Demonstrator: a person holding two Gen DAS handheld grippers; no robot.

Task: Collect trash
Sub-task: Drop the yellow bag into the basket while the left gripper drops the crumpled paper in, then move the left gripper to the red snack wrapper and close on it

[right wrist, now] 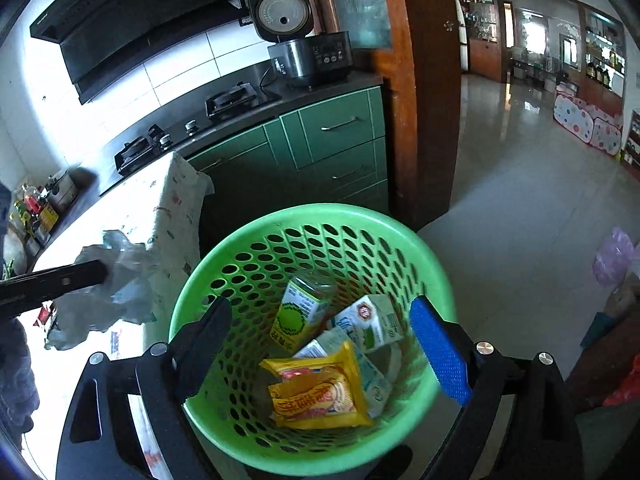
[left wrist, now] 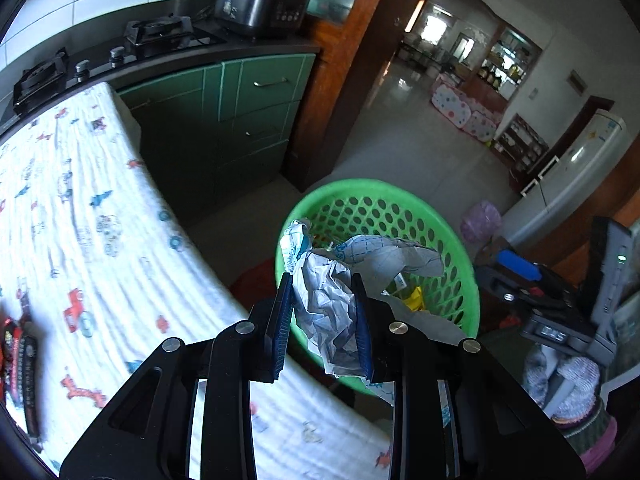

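Note:
My left gripper (left wrist: 322, 300) is shut on a crumpled white paper (left wrist: 330, 300) with blue print and holds it over the near rim of a green perforated basket (left wrist: 340, 192). In the right wrist view the same paper (right wrist: 116, 280) hangs from the left gripper's black finger, left of the basket (right wrist: 304, 216). My right gripper (right wrist: 328, 340) is open and empty above the basket. Inside lie a yellow snack wrapper (right wrist: 316, 392), a yellow-green carton (right wrist: 300, 312) and a white carton (right wrist: 368, 320).
A table with a white printed cloth (left wrist: 80, 220) stands left of the basket. A red-black item (left wrist: 16, 352) lies on its left edge. Green cabinets (left wrist: 240, 112) with a stove (left wrist: 160, 32) and rice cooker (left wrist: 260, 8) are behind. A pink bag (left wrist: 480, 220) sits on the floor.

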